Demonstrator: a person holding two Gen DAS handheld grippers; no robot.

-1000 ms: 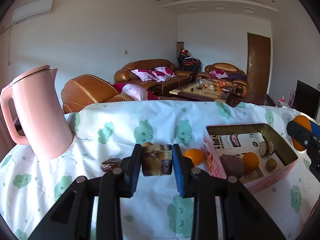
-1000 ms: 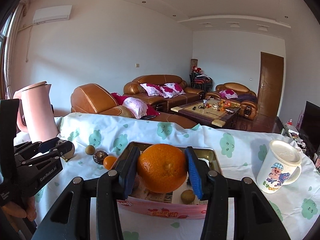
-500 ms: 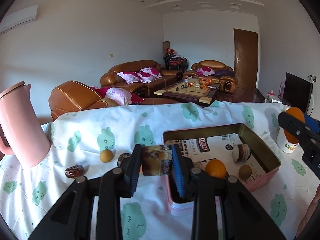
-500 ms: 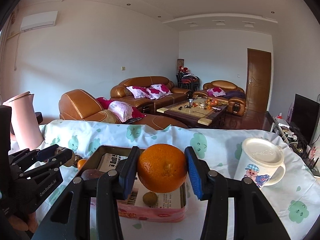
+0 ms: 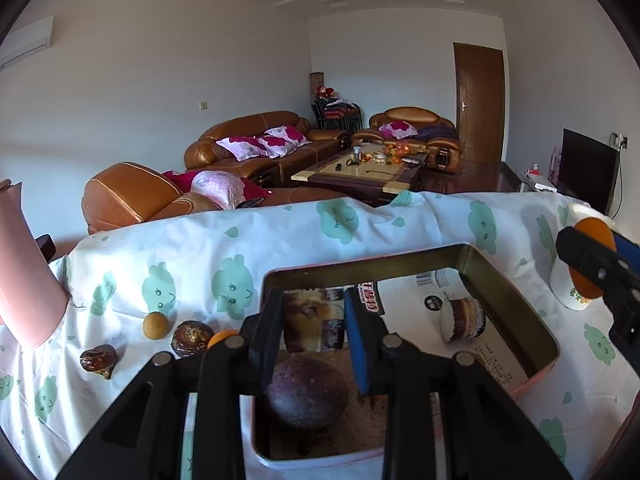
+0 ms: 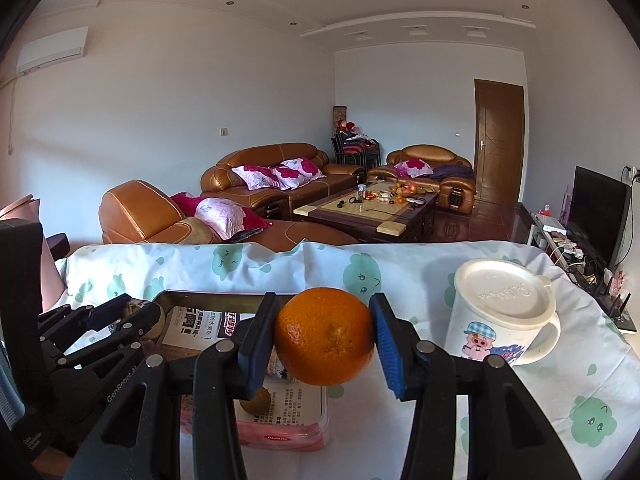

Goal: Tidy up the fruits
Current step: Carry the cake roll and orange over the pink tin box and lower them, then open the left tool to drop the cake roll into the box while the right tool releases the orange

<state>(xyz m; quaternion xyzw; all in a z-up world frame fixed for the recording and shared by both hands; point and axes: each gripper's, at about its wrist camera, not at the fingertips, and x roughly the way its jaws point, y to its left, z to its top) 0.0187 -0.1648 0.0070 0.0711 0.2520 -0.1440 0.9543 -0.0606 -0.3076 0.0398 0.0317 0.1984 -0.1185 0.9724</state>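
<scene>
My left gripper (image 5: 313, 312) is shut on a small mottled brown fruit (image 5: 312, 332) and hangs over the near left part of the pink tin box (image 5: 508, 284). Under it in the box lies a dark purple round fruit (image 5: 306, 394). My right gripper (image 6: 324, 320) is shut on a large orange (image 6: 325, 344) above the right end of the box (image 6: 280, 434), where a small tan fruit (image 6: 256, 400) lies. In the left wrist view the right gripper (image 5: 592, 268) shows at the far right with the orange.
On the cloth left of the box lie a tan round fruit (image 5: 156, 325), a wrinkled brown fruit (image 5: 191, 338), a small orange (image 5: 224, 336) and a dark date-like fruit (image 5: 98, 360). A pink kettle (image 5: 24, 280) stands far left, a lidded cartoon mug (image 6: 500, 320) right of the box.
My left gripper has carried the brown fruit rightward from over the cloth to over the box. My right gripper with the orange has shifted right, toward the mug. Both grips unchanged.
</scene>
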